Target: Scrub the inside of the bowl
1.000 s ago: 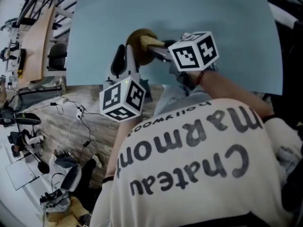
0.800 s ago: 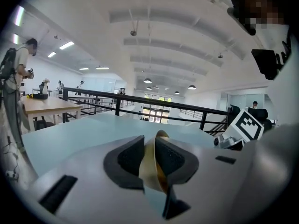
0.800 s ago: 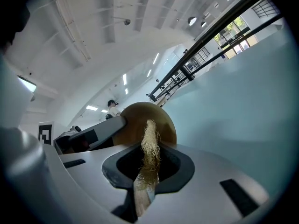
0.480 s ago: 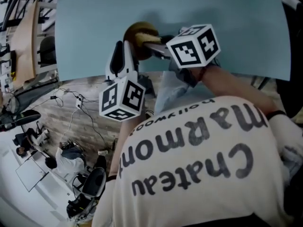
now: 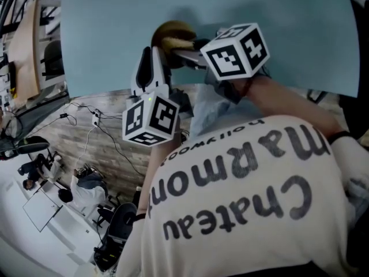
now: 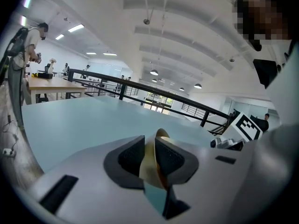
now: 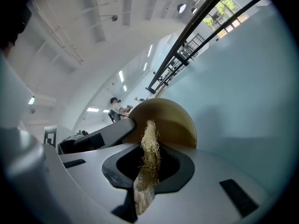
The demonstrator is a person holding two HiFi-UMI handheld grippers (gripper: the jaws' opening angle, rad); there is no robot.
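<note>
- Bowl: round, thin-walled, smooth tan-brown, looks like wood or bamboo; matte, no pattern.
- Scrubber: flat strip of coarse, straw-coloured fibres, frayed and stringy at the tip, denser twd the base.
- Table: plain pale blue-green top, smooth, flat.
- Both grippers: light grey plastic shells, dark ribbed pads inside; each carries a white cube w/ black square markers.
- Left gripper: in head view it points up and away from the person, marker cube nearest the camera, just past the table's near edge. Fingers narrow, clamped on the bowl's wall; the thin rim stands edge-on btwn the pads, one pad inside, one outside.
- Right gripper: comes in from the right, about level, cube on top, forearm bent across a white shirt w/ dark lettering. Jaws nearly together, pinching the scrubber's base; the frayed end sticks out fwd.
- Bowl's place: over the table near its front edge, btwn the two grippers, left one on its left side. Can't tell if it touches the tabletop.
- Bowl's look: tipped on its side rather than sitting flat. In right gripper view it's a smooth tan dome right behind the scrubber's tip, w/ a left finger on its left flank. Scrubber tip is at the bowl; actual contact not clear. Surface looks clean, evenly coloured.
</note>
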